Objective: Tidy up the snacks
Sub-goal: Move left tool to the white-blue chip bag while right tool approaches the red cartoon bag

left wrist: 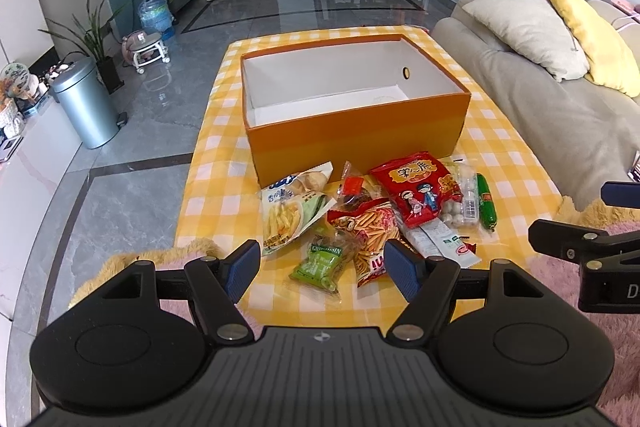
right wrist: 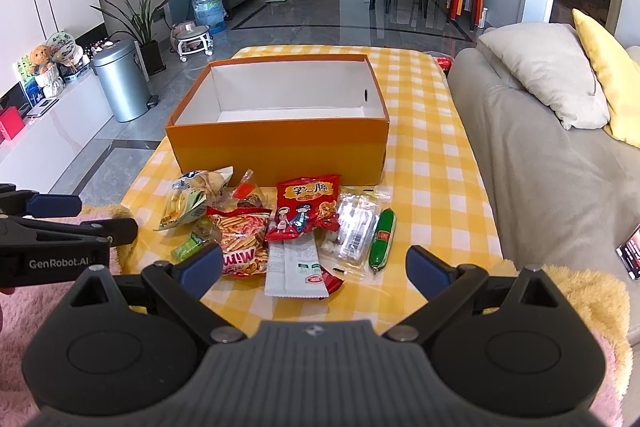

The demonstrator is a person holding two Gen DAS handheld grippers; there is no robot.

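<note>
The left black hand-held gripper (left wrist: 320,263) with blue pads is spread wide and holds nothing; the small green snack packet (left wrist: 318,265) lies between its fingers on the yellow checked tablecloth (left wrist: 224,187). The right black gripper (right wrist: 314,269) is also spread and empty, above the near edge of the white flat sachet (right wrist: 294,269). Both point downward at a slant to the pile. The red crisp bag (right wrist: 304,207) and the green sausage stick (right wrist: 382,241) lie farther. Behind them stands the empty orange cardboard box (left wrist: 352,131).
</note>
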